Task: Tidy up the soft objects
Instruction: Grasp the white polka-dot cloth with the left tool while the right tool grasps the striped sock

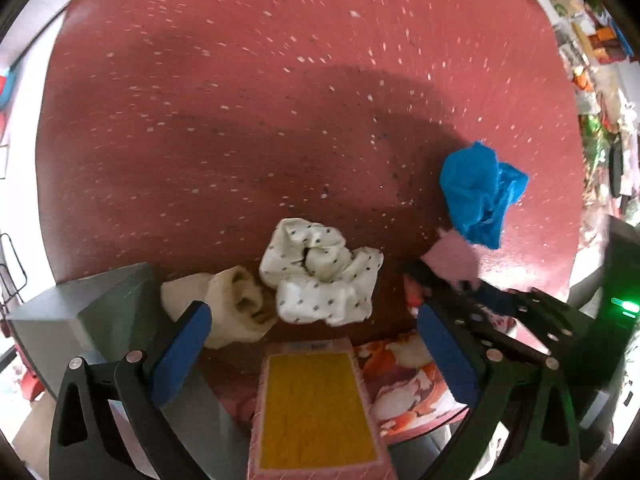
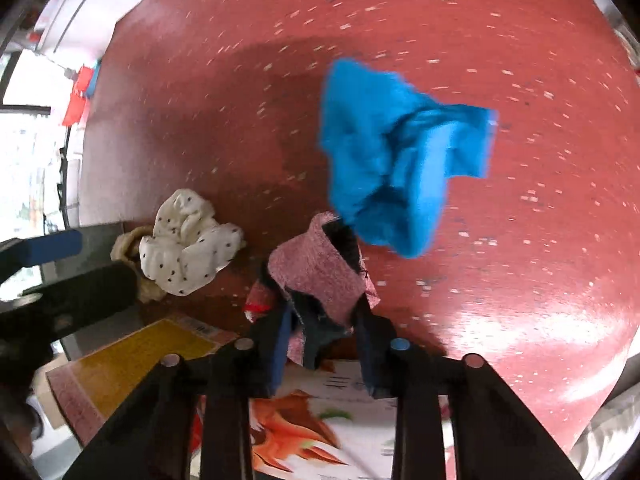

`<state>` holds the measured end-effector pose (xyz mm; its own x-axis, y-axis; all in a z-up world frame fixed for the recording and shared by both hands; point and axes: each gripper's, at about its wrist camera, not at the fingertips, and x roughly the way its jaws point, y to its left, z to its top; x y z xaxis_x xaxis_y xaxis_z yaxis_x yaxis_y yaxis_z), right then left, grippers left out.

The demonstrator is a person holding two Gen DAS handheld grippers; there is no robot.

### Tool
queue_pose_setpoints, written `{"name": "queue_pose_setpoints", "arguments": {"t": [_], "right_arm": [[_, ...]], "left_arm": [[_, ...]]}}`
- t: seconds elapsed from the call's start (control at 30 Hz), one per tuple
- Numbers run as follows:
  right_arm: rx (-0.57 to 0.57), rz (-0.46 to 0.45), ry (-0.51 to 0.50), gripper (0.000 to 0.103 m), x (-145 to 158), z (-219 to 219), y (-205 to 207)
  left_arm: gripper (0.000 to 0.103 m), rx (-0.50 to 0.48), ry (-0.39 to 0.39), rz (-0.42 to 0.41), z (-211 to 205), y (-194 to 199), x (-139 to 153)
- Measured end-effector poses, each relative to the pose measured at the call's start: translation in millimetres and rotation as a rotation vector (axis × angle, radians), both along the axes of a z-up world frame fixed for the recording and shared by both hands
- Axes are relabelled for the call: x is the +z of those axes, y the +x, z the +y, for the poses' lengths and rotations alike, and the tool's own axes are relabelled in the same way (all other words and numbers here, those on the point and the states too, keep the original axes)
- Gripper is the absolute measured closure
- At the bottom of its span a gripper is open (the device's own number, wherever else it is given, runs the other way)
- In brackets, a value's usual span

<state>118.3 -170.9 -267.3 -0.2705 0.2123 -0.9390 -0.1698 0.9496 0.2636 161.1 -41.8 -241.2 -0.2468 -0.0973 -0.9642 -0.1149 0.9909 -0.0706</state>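
Note:
A crumpled blue cloth (image 1: 478, 190) (image 2: 394, 156) lies on the red speckled table (image 1: 240, 100). A white dotted cloth (image 1: 320, 274) (image 2: 188, 242) and a cream knit piece (image 1: 236, 304) (image 2: 128, 246) lie near the front. My left gripper (image 1: 316, 324) is open and empty above them. My right gripper (image 2: 322, 328) is shut on a pink-and-dark fabric piece (image 2: 320, 268), which also shows in the left wrist view (image 1: 452, 258). The right gripper shows in the left wrist view (image 1: 428, 280).
A pink pad with a yellow centre (image 1: 316, 404) (image 2: 136, 356) and a floral printed cloth (image 1: 404, 380) (image 2: 320, 420) lie at the front edge. A grey box (image 1: 76, 320) stands at the front left. Cluttered shelves (image 1: 596, 60) stand beyond the table's right edge.

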Motion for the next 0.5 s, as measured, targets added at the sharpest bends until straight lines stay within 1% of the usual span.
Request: {"name": "queue_pose_setpoints", "arguments": {"t": [0.1, 0.2, 0.4, 0.5], "right_arm": [[-0.054, -0.001, 0.022, 0.073, 7, -25, 3], [-0.102, 0.0, 0.051, 0.073, 15, -47, 5], [-0.135, -0.022, 0.097, 0.073, 37, -74, -3], [-0.15, -0.029, 0.116, 0.073, 44, -94, -2]], "left_arm": [[0.0, -0.036, 0.044, 0.062, -10, 7, -19], [0.0, -0.053, 0.071, 0.102, -15, 13, -35], [0.0, -0.095, 0.114, 0.151, -22, 19, -56], [0.0, -0.137, 0.138, 0.197, -27, 17, -67]]}}
